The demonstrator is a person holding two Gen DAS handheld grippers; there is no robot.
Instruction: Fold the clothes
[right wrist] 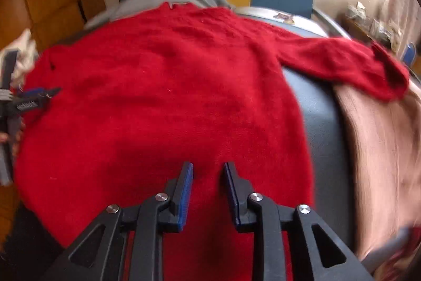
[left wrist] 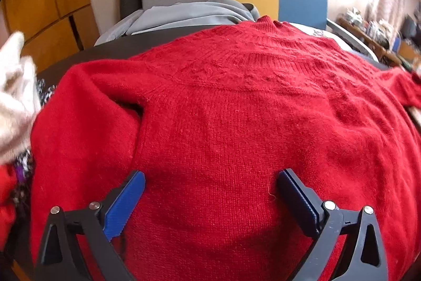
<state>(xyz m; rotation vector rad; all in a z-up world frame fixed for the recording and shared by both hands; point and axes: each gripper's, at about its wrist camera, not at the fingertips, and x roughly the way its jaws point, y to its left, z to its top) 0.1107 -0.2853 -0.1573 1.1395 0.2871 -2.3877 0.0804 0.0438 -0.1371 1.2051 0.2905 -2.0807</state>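
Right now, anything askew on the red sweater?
Yes. The red sweater lies unevenly: one sleeve stretches out past the dark surface onto a beige cloth, the other sleeve is bunched against the body.

A red knitted sweater [left wrist: 223, 123] is spread flat, back uppermost, over a dark padded surface [right wrist: 315, 107], its ribbed collar laid at the far edge of that surface. One sleeve [right wrist: 342, 62] is stretched sideways across the surface; the other sleeve [left wrist: 86, 107] is folded down beside the body.
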